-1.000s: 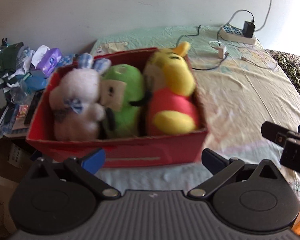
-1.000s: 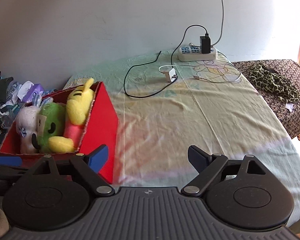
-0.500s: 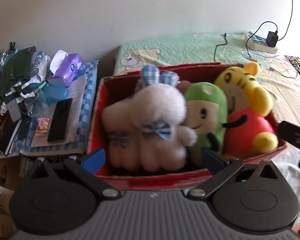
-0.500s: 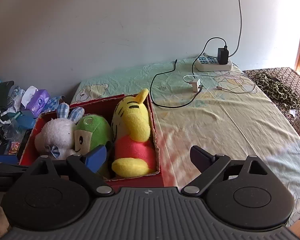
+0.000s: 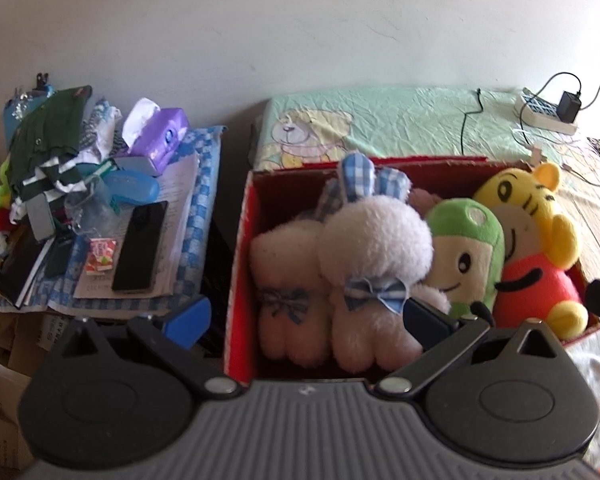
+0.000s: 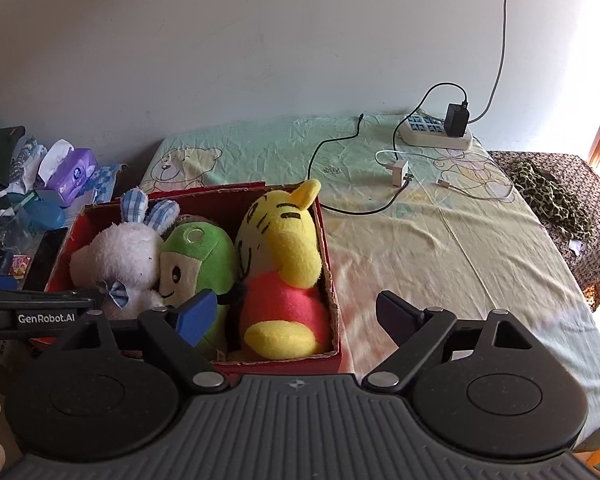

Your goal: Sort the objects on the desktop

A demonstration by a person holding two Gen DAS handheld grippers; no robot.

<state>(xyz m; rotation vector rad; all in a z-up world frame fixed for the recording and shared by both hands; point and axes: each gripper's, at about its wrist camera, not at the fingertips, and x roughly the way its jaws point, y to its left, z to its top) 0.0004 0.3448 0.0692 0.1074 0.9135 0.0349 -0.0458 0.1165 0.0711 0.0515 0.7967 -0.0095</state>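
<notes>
The bed sheet (image 6: 440,240) is stretching away to the far wall, pale green and yellow with cartoon bears printed on it. On its near left corner the red box (image 6: 332,320) is sitting with its top open, and your plush toys are packed inside it side by side. The yellow tiger (image 6: 284,256) is lying along the right wall of the box, its red belly facing up. To its left the green plush (image 6: 196,256) is wedged in the middle, touching the tiger. The white rabbit (image 5: 364,256) is filling the left part, its blue checked ears pointing to the far side.

You are holding the left gripper (image 5: 306,318) released over the near edge of the box, its fingers spread wide with nothing between them. You are holding the right gripper (image 6: 288,312) released too, hanging empty over the near right corner of the box.

Left of the bed, a cluttered side table (image 5: 204,200) is carrying a purple tissue pack (image 5: 160,138) and a black phone (image 5: 140,246). At the far right, a power strip (image 6: 436,134) is lying on the sheet.
</notes>
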